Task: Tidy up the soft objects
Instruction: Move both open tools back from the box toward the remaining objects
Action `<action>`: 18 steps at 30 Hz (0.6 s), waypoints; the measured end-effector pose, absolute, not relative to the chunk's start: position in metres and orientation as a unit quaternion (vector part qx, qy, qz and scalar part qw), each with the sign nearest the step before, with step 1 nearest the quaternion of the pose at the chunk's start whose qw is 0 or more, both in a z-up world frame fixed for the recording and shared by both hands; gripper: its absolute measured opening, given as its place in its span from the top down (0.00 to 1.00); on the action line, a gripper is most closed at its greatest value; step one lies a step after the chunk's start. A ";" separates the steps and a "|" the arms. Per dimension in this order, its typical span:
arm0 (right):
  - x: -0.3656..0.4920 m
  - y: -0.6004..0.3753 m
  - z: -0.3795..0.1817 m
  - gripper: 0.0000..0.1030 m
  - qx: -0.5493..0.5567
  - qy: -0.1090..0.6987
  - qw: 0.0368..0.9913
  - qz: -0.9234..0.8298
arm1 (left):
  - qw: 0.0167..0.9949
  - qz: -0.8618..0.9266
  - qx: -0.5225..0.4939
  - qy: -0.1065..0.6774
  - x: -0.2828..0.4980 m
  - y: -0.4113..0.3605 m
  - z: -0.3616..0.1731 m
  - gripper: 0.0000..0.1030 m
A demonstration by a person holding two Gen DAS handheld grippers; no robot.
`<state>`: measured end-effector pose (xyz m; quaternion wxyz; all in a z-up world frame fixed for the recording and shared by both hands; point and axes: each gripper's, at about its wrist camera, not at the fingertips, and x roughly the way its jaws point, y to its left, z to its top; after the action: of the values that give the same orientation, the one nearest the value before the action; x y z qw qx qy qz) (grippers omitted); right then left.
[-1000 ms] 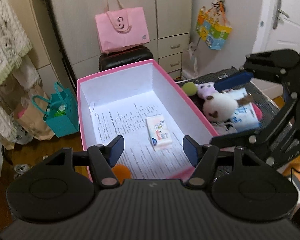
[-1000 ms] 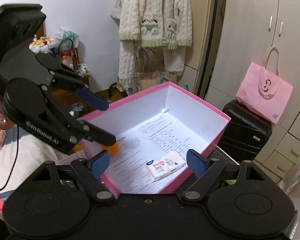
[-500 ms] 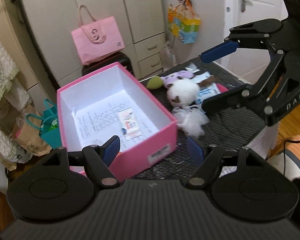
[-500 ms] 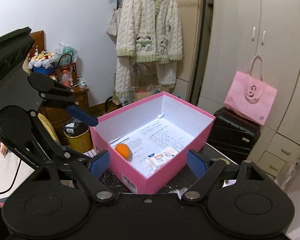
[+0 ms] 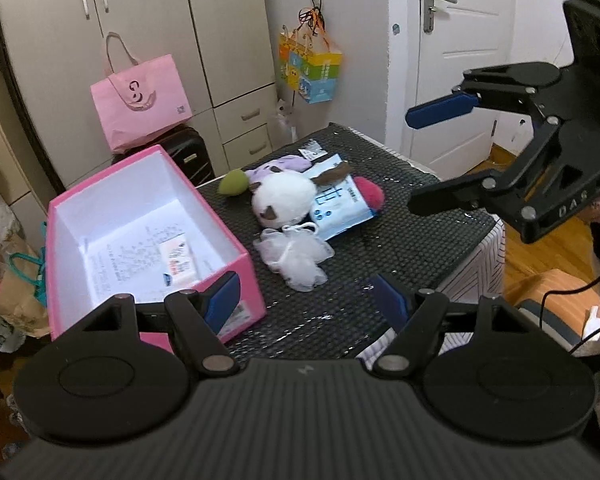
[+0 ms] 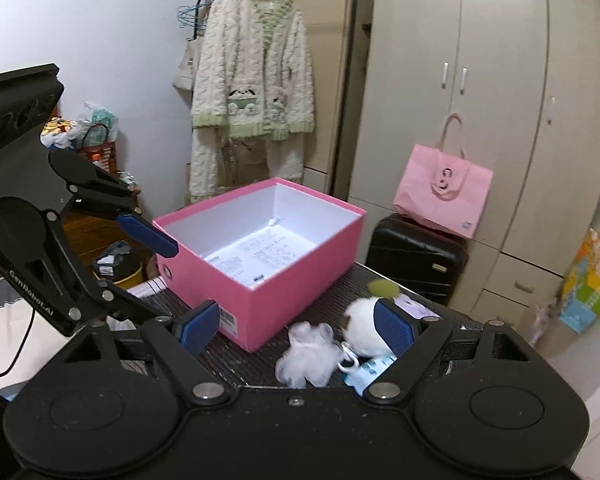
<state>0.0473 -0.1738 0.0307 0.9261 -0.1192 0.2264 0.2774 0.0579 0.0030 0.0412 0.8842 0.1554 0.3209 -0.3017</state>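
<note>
Holding both tools over the desk (image 5: 400, 236), I see the pink box (image 5: 236, 276) at its left edge, open side up, long axis running from the near corner toward the black suitcase (image 6: 416, 256) behind. A small wrapped packet (image 5: 178, 266) lies flat inside on printed paper. Beside the box's right wall the soft things crowd together: a white plush ball (image 5: 284, 198) atop a blue-and-white pack (image 5: 336, 210), then a white mesh puff (image 5: 296, 256) nearest me, a green ball (image 5: 233, 184) farthest. My left gripper (image 5: 306, 306) is spread, its jaws having just widened, nothing between them; my right gripper (image 6: 296, 326) is spread and empty too.
</note>
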 end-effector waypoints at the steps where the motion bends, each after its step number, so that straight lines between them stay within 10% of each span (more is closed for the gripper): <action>1: 0.047 -0.177 0.028 0.15 -0.117 0.228 0.927 0.275 | 0.884 -0.304 0.153 0.321 0.058 -0.001 0.037 0.29; 18: 0.057 -0.231 -0.041 0.15 -0.065 0.245 0.934 0.252 | 0.909 -0.259 0.154 0.289 0.079 -0.062 -0.032 0.29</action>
<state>0.0572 -0.2306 -0.0411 0.9340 -0.0646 0.2449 0.2520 0.0785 -0.0620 -0.0324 0.9086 0.1540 0.2895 -0.2589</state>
